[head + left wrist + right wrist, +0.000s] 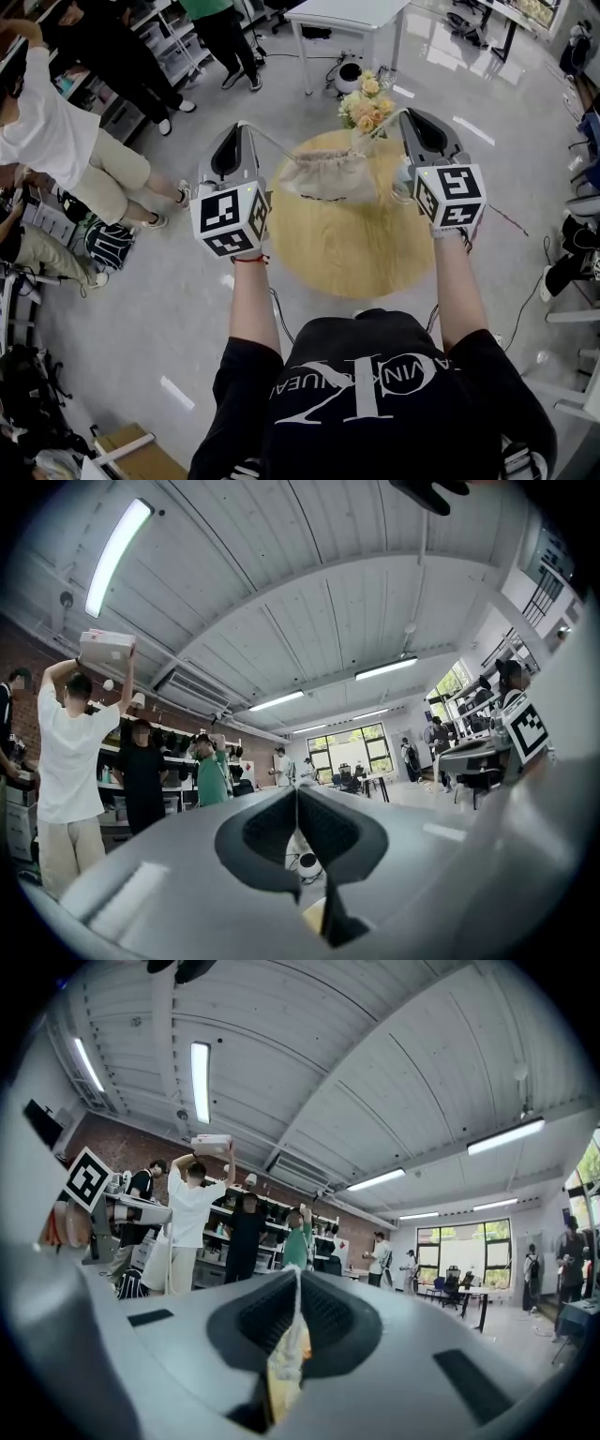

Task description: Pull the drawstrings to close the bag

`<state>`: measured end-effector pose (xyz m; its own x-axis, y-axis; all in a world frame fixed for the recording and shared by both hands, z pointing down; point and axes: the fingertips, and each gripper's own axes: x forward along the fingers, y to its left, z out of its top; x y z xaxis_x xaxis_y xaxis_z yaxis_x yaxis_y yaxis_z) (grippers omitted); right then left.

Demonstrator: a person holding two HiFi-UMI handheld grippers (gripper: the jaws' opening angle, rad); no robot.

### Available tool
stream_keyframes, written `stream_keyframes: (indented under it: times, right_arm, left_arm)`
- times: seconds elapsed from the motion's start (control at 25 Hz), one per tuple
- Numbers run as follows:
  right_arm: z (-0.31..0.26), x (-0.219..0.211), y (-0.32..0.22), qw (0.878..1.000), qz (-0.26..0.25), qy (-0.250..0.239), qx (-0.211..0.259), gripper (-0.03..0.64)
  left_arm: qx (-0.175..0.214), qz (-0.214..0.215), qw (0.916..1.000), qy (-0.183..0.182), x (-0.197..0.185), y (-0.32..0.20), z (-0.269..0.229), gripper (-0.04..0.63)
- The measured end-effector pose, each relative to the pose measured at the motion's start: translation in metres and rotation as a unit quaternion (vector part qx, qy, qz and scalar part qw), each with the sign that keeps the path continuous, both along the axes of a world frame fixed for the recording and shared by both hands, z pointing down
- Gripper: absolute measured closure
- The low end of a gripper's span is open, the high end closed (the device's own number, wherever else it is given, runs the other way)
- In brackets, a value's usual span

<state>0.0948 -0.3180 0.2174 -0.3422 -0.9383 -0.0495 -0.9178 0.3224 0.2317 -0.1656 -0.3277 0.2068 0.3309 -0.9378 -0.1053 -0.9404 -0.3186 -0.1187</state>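
A beige drawstring bag hangs in the air above the round wooden table, its mouth gathered in folds. A taut left drawstring runs from the bag up to my left gripper, which is shut on it. The right drawstring runs to my right gripper, also shut on its cord. In the right gripper view the cord and a strip of bag cloth show between the closed jaws of the right gripper. In the left gripper view the left gripper points up and its jaws are pressed together.
A bunch of yellow and pink flowers stands at the table's far edge, just behind the bag. A white table is further back. Several people stand or sit at the left by shelves. Cables lie on the floor.
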Motion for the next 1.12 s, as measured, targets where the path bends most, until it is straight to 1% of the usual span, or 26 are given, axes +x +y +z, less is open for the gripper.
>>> stream_keyframes:
  times: [0.12,0.64,1.12]
  right_arm:
    - [0.0002,-0.0026,0.0003,1.000,-0.004,-0.001,0.005,0.594]
    - [-0.0037,-0.0064,0.0027,1.000,-0.005,-0.006,0.021,0.594]
    - [-0.0051,-0.0046,0.0018,1.000,-0.003,-0.007,0.025,0.594]
  left_arm:
    - [0.009,0.004,0.9999,0.007,0.0022,0.0004,-0.0018,0.578]
    - [0.033,0.009,0.9993,0.017,0.0016,0.0033,-0.0064,0.578]
    - [0.034,0.002,0.9992,0.020,-0.0010,0.0041,-0.0065,0.578]
